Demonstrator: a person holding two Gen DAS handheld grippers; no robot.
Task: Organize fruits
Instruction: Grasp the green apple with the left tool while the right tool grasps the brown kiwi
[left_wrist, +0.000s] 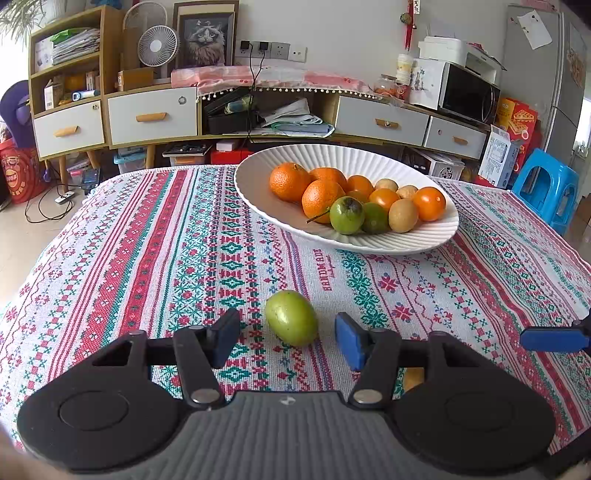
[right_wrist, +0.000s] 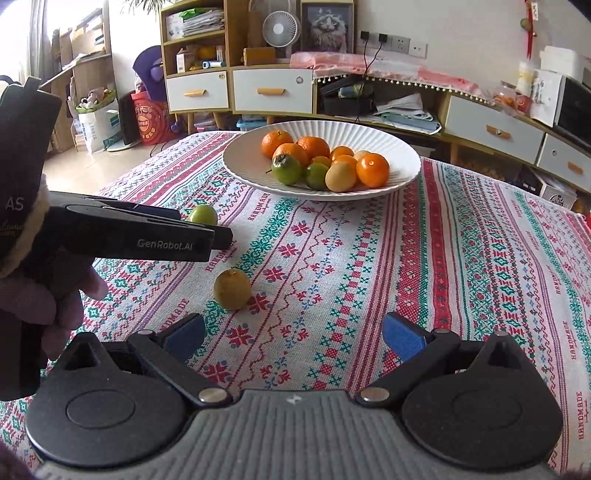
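Note:
A white ribbed plate (left_wrist: 258, 184) at the far side of the table holds several oranges, green fruits and yellow-brown fruits; it also shows in the right wrist view (right_wrist: 402, 155). A loose green fruit (left_wrist: 291, 318) lies on the cloth between the fingers of my open left gripper (left_wrist: 288, 341), untouched by the pads. It shows in the right wrist view (right_wrist: 202, 215) behind the left gripper's body. A loose yellow fruit (right_wrist: 232, 289) lies just ahead and left of my open, empty right gripper (right_wrist: 293, 338). The right gripper's blue pad (left_wrist: 550, 338) shows at the right edge.
The table wears a patterned red, green and white cloth (left_wrist: 166, 240). Behind it stand a low cabinet with drawers (left_wrist: 151, 116), a microwave (left_wrist: 467, 94) and a blue stool (left_wrist: 546, 184). The left gripper's body (right_wrist: 129, 236) and the hand that holds it fill the left side of the right wrist view.

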